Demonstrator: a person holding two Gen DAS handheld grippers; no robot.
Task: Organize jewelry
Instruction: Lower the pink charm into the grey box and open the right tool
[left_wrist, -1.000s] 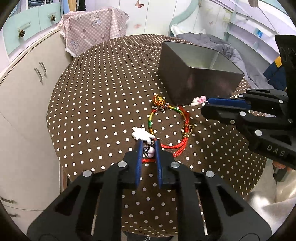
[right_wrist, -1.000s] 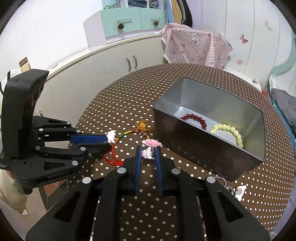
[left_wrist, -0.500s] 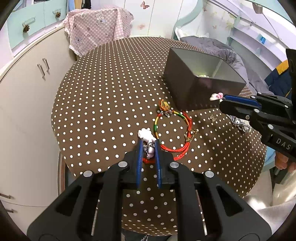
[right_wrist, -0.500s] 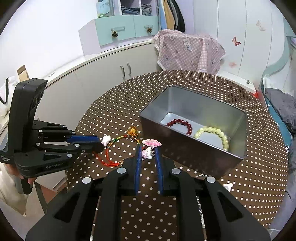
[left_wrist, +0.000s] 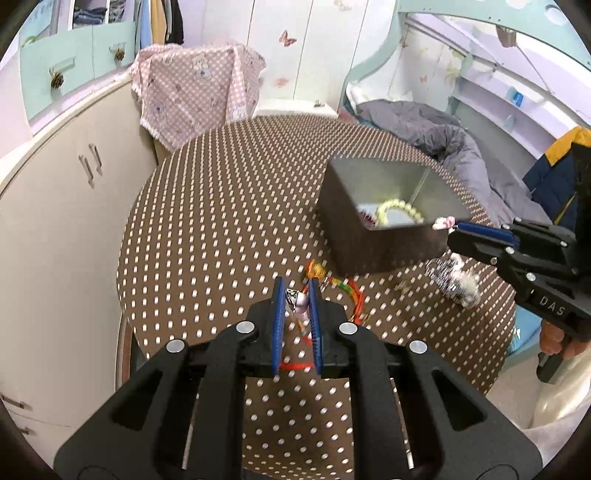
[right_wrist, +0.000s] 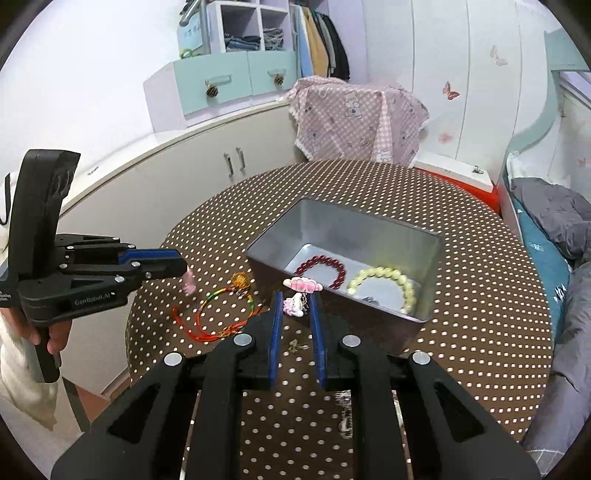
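A grey metal box (right_wrist: 373, 226) (left_wrist: 373, 164) stands on the brown polka-dot table (right_wrist: 480, 314). It holds a red bead bracelet (right_wrist: 320, 266) and a pale yellow bead bracelet (right_wrist: 382, 288) (left_wrist: 397, 208). My right gripper (right_wrist: 296, 301) is shut on a pink and white charm (right_wrist: 300, 291) held above the table at the box's near rim; it also shows in the left wrist view (left_wrist: 456, 226). My left gripper (left_wrist: 296, 291) (right_wrist: 184, 263) is shut on a small charm (left_wrist: 298, 301), lifted above a red and multicoloured cord bracelet (right_wrist: 225, 314) (left_wrist: 351, 291).
A small metal trinket (right_wrist: 295, 346) lies on the table under my right gripper. A silver chain piece (left_wrist: 452, 277) lies to the right of the box. White cabinets (right_wrist: 177, 184) curve behind the table. A pink checked cloth (right_wrist: 354, 118) is draped at the far side.
Both grippers have risen with their charms. The right one has moved up to the box's near rim. The left charm has left the table while the cord bracelet stays.
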